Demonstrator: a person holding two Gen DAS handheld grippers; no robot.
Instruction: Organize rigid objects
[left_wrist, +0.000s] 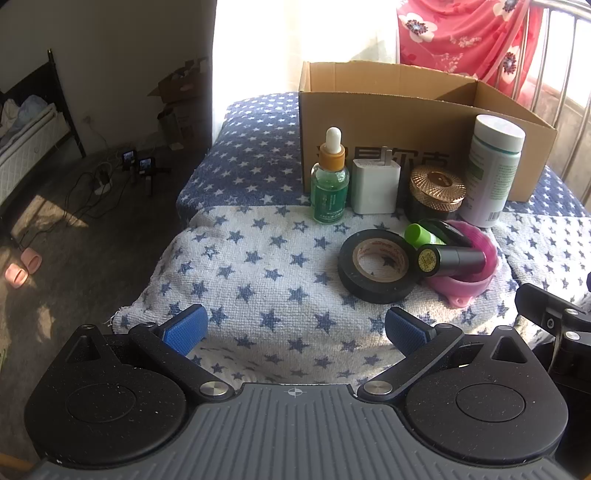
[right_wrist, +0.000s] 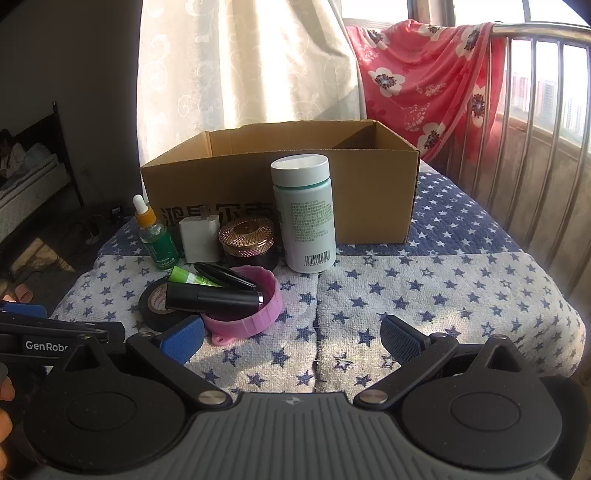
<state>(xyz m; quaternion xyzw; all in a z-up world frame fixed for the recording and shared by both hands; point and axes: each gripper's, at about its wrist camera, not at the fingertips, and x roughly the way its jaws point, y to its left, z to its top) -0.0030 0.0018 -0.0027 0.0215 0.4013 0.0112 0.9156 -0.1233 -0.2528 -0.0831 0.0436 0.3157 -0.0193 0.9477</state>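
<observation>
On the star-patterned cover an open cardboard box (left_wrist: 406, 122) (right_wrist: 280, 184) stands at the back. In front of it stand a green dropper bottle (left_wrist: 330, 181) (right_wrist: 157, 236), a white charger plug (left_wrist: 375, 184) (right_wrist: 199, 238), a dark jar with a copper lid (left_wrist: 436, 192) (right_wrist: 248, 240) and a tall white bottle (left_wrist: 493, 170) (right_wrist: 304, 214). Nearer lie a black tape roll (left_wrist: 376, 269) (right_wrist: 157, 306) and a pink lid (left_wrist: 476, 266) (right_wrist: 255, 314) holding a black tube (left_wrist: 452, 260) (right_wrist: 212, 299) and a green tube (left_wrist: 421, 236) (right_wrist: 186, 276). My left gripper (left_wrist: 295, 328) and right gripper (right_wrist: 291, 336) hover open and empty short of them.
A red flowered cloth (right_wrist: 424, 81) hangs over the metal bed rail (right_wrist: 535, 110) at the right. Left of the bed the floor (left_wrist: 74, 229) drops away, with cables, small devices and pink slippers (left_wrist: 22, 267). A white curtain (right_wrist: 240, 62) hangs behind the box.
</observation>
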